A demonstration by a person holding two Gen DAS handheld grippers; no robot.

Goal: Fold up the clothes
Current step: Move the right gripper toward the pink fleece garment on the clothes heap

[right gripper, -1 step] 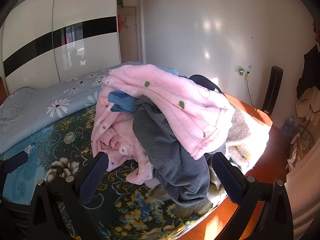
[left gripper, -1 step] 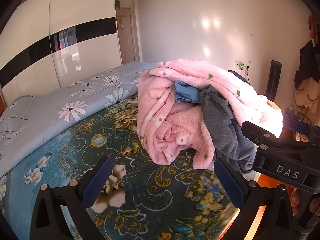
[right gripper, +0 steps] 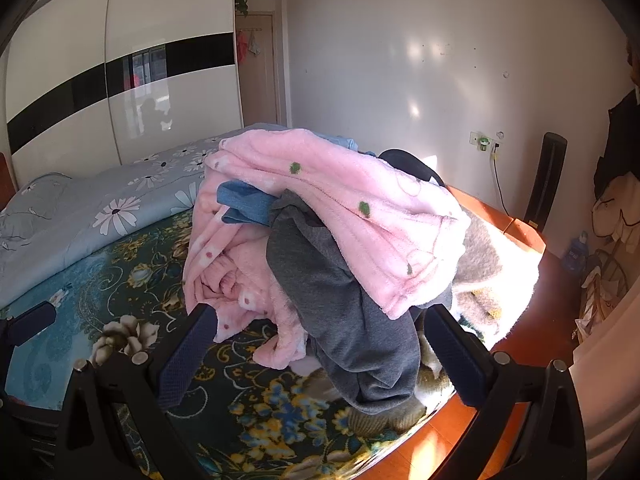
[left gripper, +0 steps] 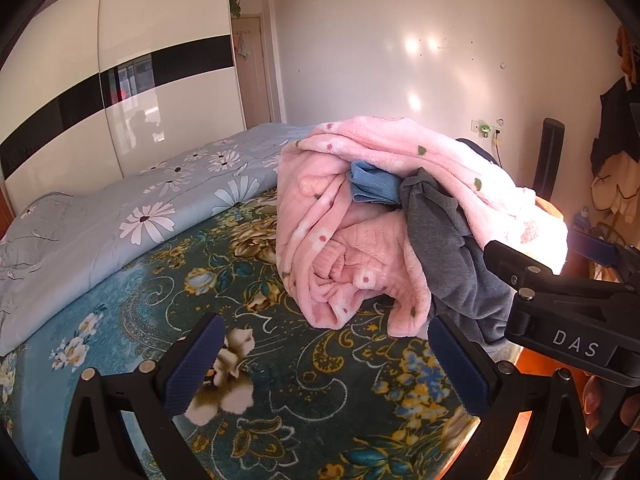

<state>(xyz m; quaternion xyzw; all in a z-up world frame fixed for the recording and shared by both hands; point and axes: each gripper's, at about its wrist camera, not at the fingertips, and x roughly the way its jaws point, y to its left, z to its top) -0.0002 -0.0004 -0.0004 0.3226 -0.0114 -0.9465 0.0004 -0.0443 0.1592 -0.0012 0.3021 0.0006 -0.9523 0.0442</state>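
A heap of unfolded clothes lies on the bed: a pink fleece garment (left gripper: pixel 384 184) (right gripper: pixel 360 216) on top, a blue denim piece (left gripper: pixel 372 186) (right gripper: pixel 248 206) tucked in, and a grey garment (left gripper: pixel 452 256) (right gripper: pixel 344 308) hanging down its front. My left gripper (left gripper: pixel 324 364) is open and empty, above the floral blanket just in front of the heap. My right gripper (right gripper: pixel 316 356) is open and empty, its fingers to either side of the grey garment's lower part; it also shows at the right of the left wrist view (left gripper: pixel 560 300).
The bed carries a dark floral blanket (left gripper: pixel 280 380) (right gripper: pixel 132 276) and a grey daisy quilt (left gripper: pixel 132 216) at its far left. The bed's orange wooden edge (right gripper: pixel 516 232) runs on the right. A wardrobe (left gripper: pixel 120 100) stands behind, hanging clothes (left gripper: pixel 616 168) at far right.
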